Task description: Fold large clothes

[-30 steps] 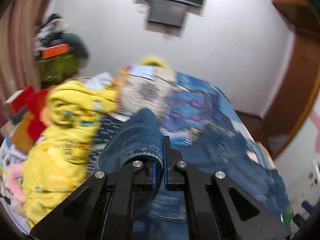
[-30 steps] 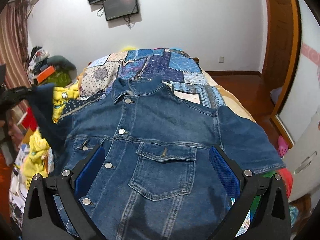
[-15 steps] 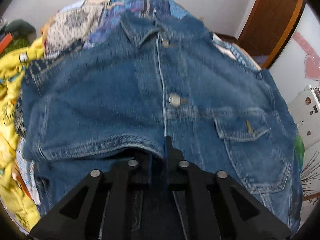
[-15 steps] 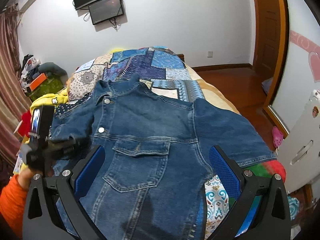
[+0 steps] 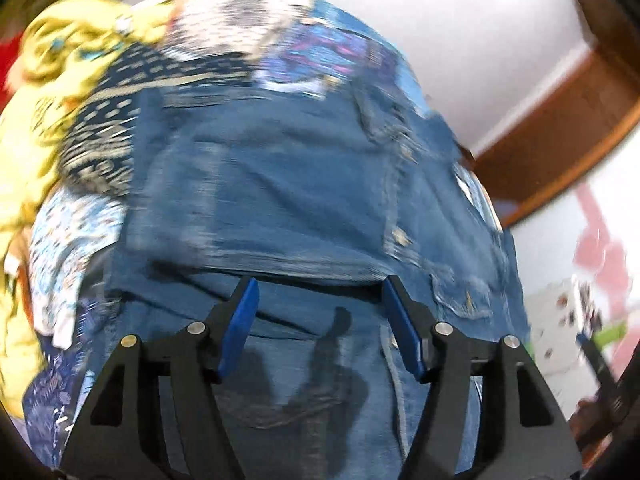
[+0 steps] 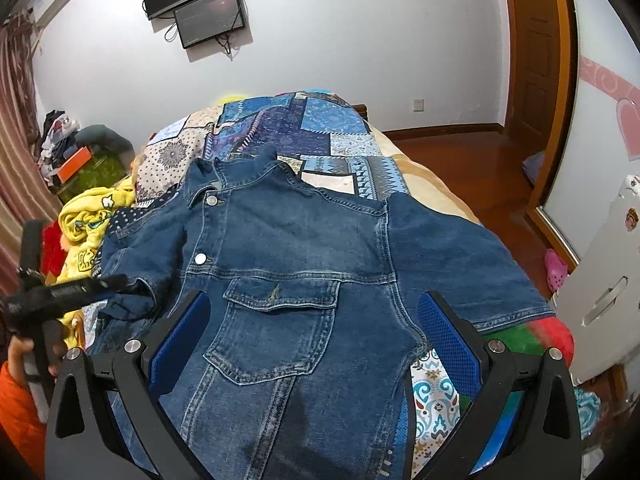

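Observation:
A blue denim jacket (image 6: 300, 240) lies front up and buttoned on the bed, collar at the far end. Its left short sleeve (image 6: 140, 256) is folded inward over the chest; the other sleeve (image 6: 460, 264) lies spread out to the right. My left gripper (image 5: 320, 280) hovers low over the jacket (image 5: 280, 184) beside that folded sleeve. Its jaws are opening, with no cloth between the blue pads. In the right wrist view the left gripper (image 6: 116, 283) points at the sleeve's hem. My right gripper (image 6: 314, 296) stands wide open above the chest pocket, holding nothing.
A patchwork bedspread (image 6: 320, 136) covers the bed under the jacket. Yellow clothing (image 6: 88, 216) is heaped at the bed's left side. A white cabinet (image 6: 600, 300) stands to the right, a wooden door (image 6: 536, 60) beyond it. A hand in an orange sleeve (image 6: 16, 392) holds the left gripper.
The left gripper carried the sleeve across onto the jacket's front, sank toward the bed and parted its jaws, letting the sleeve go. The right gripper shifted a little, then kept still.

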